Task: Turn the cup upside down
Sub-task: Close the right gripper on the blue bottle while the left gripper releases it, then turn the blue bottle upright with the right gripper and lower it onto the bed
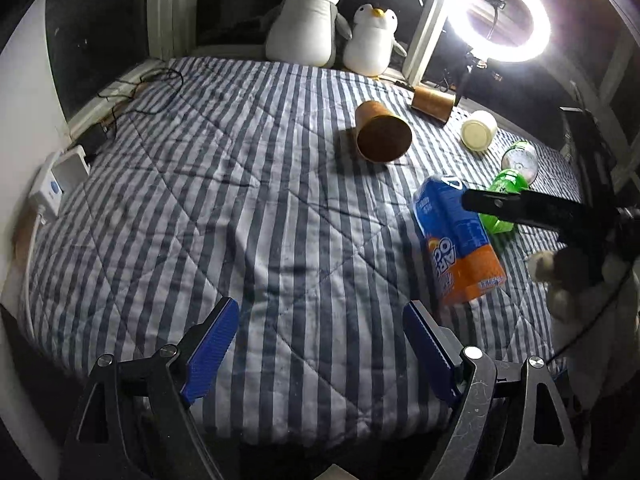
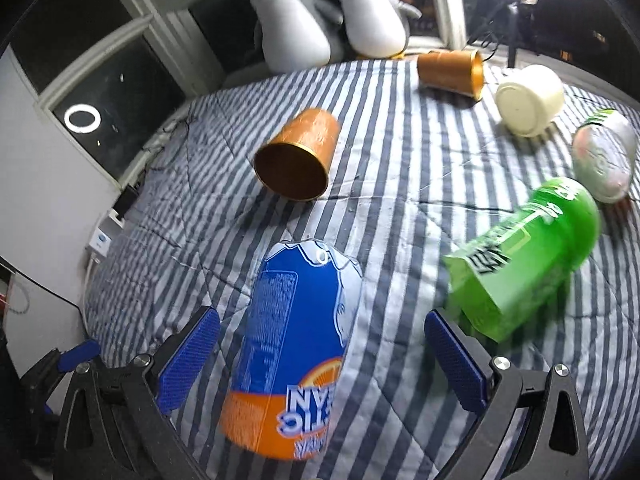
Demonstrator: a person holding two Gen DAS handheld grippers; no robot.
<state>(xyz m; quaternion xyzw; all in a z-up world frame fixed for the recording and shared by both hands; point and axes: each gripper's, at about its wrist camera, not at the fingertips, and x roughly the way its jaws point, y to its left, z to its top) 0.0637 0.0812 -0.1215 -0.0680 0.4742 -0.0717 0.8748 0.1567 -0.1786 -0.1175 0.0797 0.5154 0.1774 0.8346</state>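
Note:
A gold cup (image 1: 383,130) lies on its side on the striped blanket (image 1: 240,200), its mouth facing me; it also shows in the right wrist view (image 2: 298,156). A second gold cup (image 1: 433,101) (image 2: 450,71) lies on its side farther back. My left gripper (image 1: 320,340) is open and empty, low over the blanket, well short of the cups. My right gripper (image 2: 322,356) is open, its fingers on either side of a blue and orange can (image 2: 296,344) lying between them, not touching it.
A green can (image 2: 528,256), a white cup (image 2: 528,98) and a clear lidded cup (image 2: 604,160) lie at the right. Two plush penguins (image 1: 328,20) sit at the back by the window. A ring light (image 1: 500,16) glares at the back right. Cables (image 1: 140,88) lie at the back left.

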